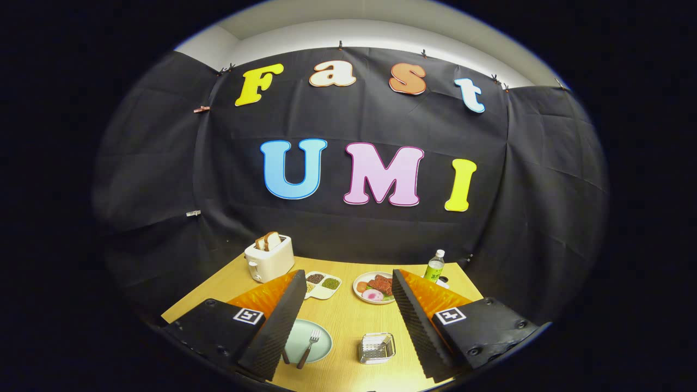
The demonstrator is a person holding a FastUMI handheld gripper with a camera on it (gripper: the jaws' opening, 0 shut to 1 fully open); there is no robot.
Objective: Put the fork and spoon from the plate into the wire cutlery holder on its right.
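Tongs: my tongs (346,326) are wide open and hold nothing.
Plate: the plate (321,340) sits on the tabletop (348,313), partly behind the left finger.
Fork: the fork (309,348) lies on the plate. I think it is light, stiff and slippery, so I would pinch its thin handle.
Spoon: I see a dark handle beside the fork; it may be the spoon (285,356).
Holder: the wire cutlery holder (377,348) stands between the fingers, nearer the right one.
Writing: the bottle (434,268) label beyond the right finger is too small to read.

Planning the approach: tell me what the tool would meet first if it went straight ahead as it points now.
Probably the bare wooden table: the open tool points between the food plate and divided dish. Depth is unclear.
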